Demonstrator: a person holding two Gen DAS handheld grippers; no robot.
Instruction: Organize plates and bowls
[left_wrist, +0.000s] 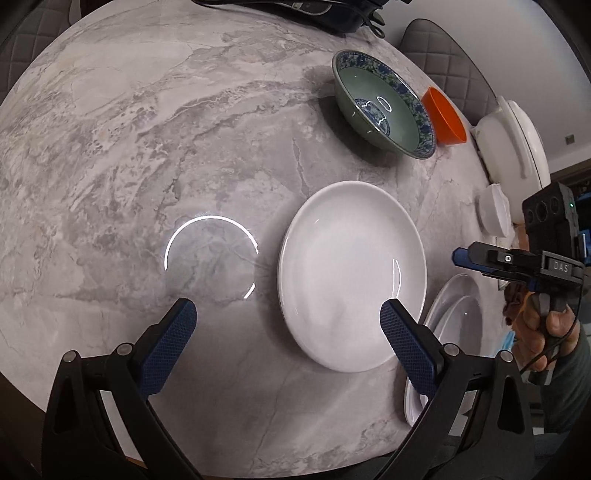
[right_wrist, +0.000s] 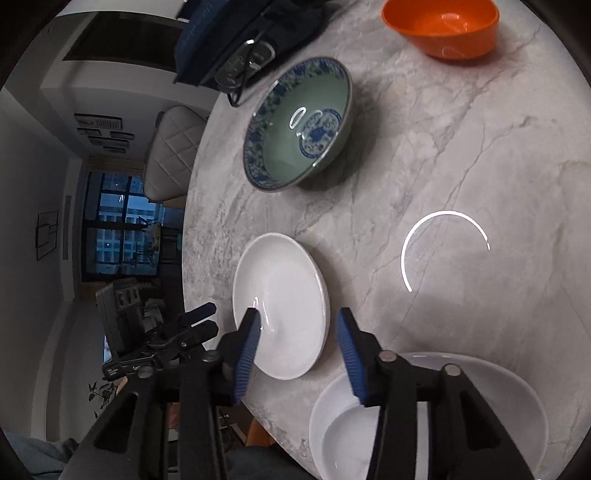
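Both grippers hover over the marble table (left_wrist: 110, 155), empty. The left gripper (left_wrist: 288, 314) gapes wide, the white plate (left_wrist: 351, 273) just beyond its right finger. The right gripper (right_wrist: 297, 325), jaws narrowly parted, stands over the plate's near rim, arguably nearer.

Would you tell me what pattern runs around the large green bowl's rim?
Large green bowl: blue-and-green floral band, clearest in right wrist view.

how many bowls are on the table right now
2 clear open bowls: the blue-patterned green bowl mid-table and the orange bowl beyond it at the far edge. The white lidded dishes at the table's edge may be more bowls; I can't tell.
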